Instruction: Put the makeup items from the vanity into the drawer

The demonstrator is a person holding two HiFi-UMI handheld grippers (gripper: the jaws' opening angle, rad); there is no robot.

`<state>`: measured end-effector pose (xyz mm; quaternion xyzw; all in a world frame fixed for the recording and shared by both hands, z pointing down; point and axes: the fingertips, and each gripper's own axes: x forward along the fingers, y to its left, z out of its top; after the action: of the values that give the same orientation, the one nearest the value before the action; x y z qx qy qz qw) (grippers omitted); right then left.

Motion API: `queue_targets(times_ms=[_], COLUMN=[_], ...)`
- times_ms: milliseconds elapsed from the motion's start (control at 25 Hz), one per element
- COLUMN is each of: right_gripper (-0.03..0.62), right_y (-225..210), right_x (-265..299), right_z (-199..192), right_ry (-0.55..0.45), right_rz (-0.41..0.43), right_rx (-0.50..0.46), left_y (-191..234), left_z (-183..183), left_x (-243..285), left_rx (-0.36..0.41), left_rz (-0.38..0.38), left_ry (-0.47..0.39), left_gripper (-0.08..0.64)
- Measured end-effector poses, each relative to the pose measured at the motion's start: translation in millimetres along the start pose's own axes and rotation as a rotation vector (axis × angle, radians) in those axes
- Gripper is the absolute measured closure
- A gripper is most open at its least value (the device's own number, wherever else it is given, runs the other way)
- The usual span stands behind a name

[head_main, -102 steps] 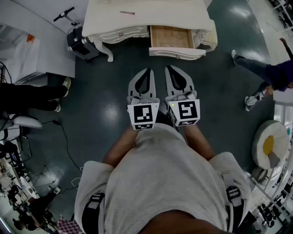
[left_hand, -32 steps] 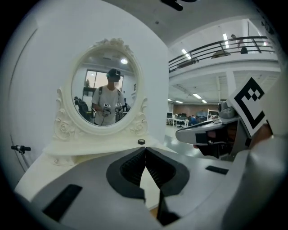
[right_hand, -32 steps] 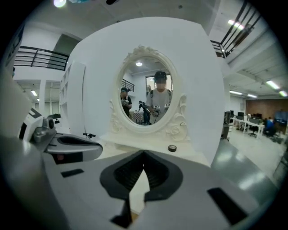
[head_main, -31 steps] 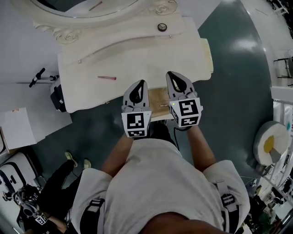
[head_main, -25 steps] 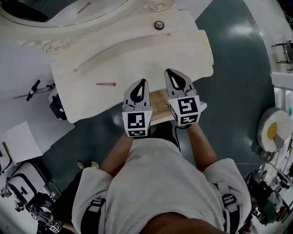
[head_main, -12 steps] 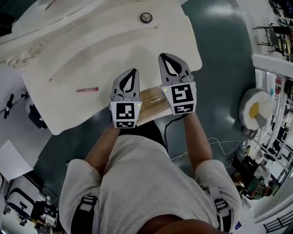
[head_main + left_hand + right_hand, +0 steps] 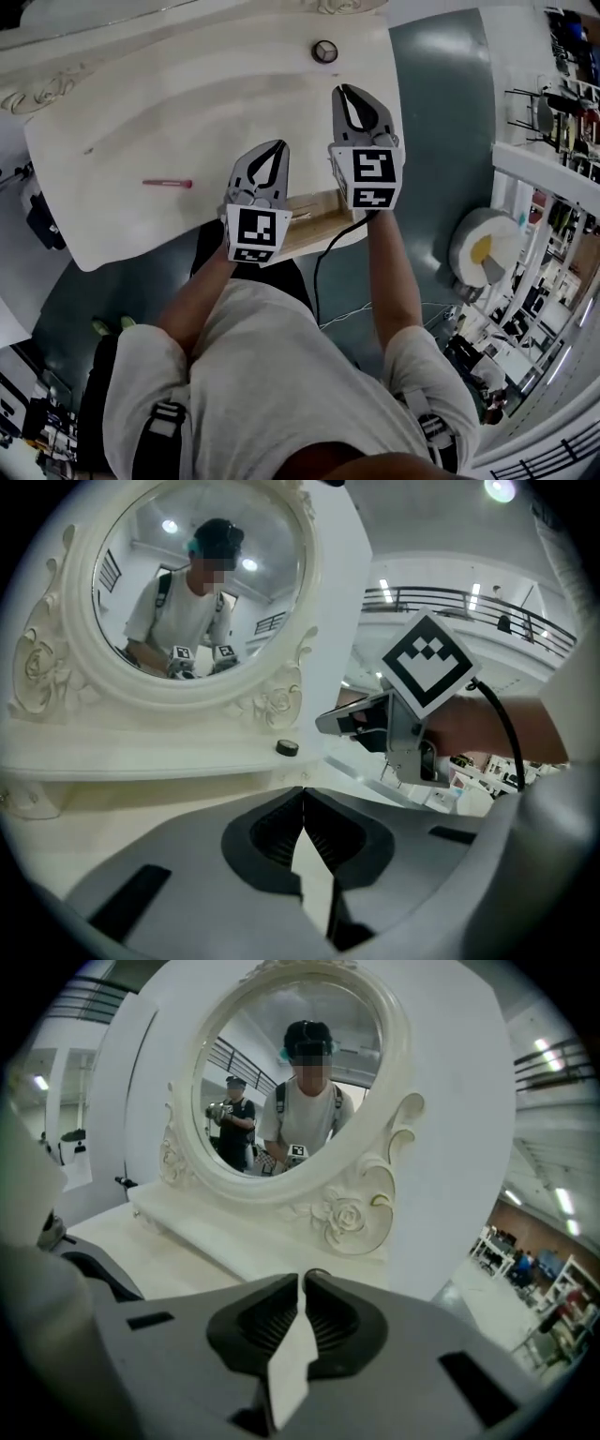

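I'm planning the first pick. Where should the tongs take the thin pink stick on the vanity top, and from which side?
Probably its middle, from above, gripped across its thin width. The pink stick lies flat on the vanity top, lengthwise left-right in the head view, with both long sides free.

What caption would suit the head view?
Left gripper and right gripper, both shut, above a vanity bearing a pink stick.
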<state>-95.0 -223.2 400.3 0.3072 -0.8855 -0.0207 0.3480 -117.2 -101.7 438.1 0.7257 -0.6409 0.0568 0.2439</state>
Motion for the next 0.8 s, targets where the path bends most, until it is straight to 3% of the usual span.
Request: queue_targets(times_ms=[80, 200, 320, 520, 800], right_gripper=[0.570, 0.450, 0.412, 0.380, 0.353], right_y=[0.0, -1.7, -8.1, -24.3, -26.6], right_x=[13.2, 30.9, 49.3, 70.7, 90.8], right_z=[2.1, -0.1, -6.4, -13.6, -19.4], right_ry=[-0.002, 0.012, 0.022, 0.037, 0.057], right_rz=[0.012, 0.019, 0.008, -0.034, -0.046], right_rx=[0.061, 0.103, 0.164, 0.276, 0.286], left_y=[9.7, 18.6, 25.6, 33.1, 37.3], left_z=[5.4, 7.6, 1.1, -9.1, -15.0], left_x=[0.1, -0.5, -1.3, -5.5, -9.0], left_rx=[-0.009, -0.019, -0.021, -0.031, -0.038], left_rz=[0.014, 0.031, 0.039, 0.053, 0.057], left_ry=[-0.014, -0.017, -0.002, 0.017, 0.025], left_gripper=[0.554, 0.554, 0.554, 0.554, 0.554])
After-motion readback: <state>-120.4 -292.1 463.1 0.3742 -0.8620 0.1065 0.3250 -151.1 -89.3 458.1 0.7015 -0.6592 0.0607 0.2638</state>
